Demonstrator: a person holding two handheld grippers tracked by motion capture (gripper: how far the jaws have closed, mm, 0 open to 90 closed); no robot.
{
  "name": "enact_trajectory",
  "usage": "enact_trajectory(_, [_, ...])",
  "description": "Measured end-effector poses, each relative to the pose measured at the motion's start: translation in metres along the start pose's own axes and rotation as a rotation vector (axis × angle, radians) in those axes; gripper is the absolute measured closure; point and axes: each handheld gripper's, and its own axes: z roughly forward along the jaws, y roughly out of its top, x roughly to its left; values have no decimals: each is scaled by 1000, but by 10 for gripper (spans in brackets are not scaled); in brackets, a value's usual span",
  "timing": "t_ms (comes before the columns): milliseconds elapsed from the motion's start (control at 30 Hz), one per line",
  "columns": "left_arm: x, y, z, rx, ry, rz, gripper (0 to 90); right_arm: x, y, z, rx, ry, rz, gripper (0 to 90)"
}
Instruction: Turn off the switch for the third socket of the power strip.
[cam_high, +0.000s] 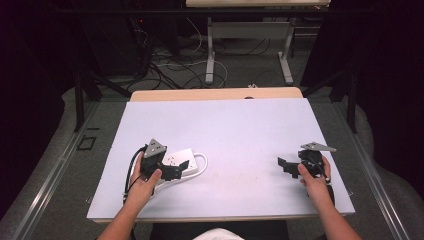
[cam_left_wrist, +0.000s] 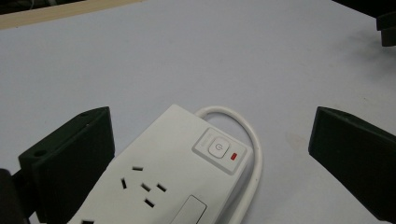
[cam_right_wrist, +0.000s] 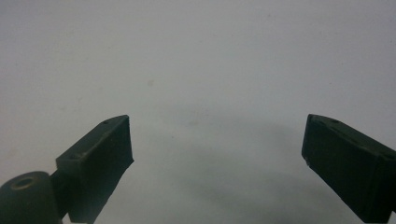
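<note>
The white table sheet (cam_high: 235, 130) carries everything. Taking the white power strip (cam_high: 181, 161) as landmark: it lies flat at the sheet's left front, its white cable (cam_left_wrist: 243, 128) looping around the switch end. The left gripper (cam_high: 172, 170) hovers directly over the strip, jaws spread wide on either side of its body, touching nothing as far as the left gripper view shows. The right gripper (cam_high: 286, 165) sits well to the right of the strip over bare sheet, jaws likewise spread and empty. Smallest: the strip's power button (cam_left_wrist: 218, 148), with 1 red indicator (cam_left_wrist: 235, 156) beside it. By my reading, the work has barely begun: no grasp, no press yet.
</note>
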Motion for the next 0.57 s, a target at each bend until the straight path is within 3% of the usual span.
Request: enact_trajectory(567, [0, -3, 3, 15, 2, 6, 2, 1, 0, 0, -5, 5, -4, 81])
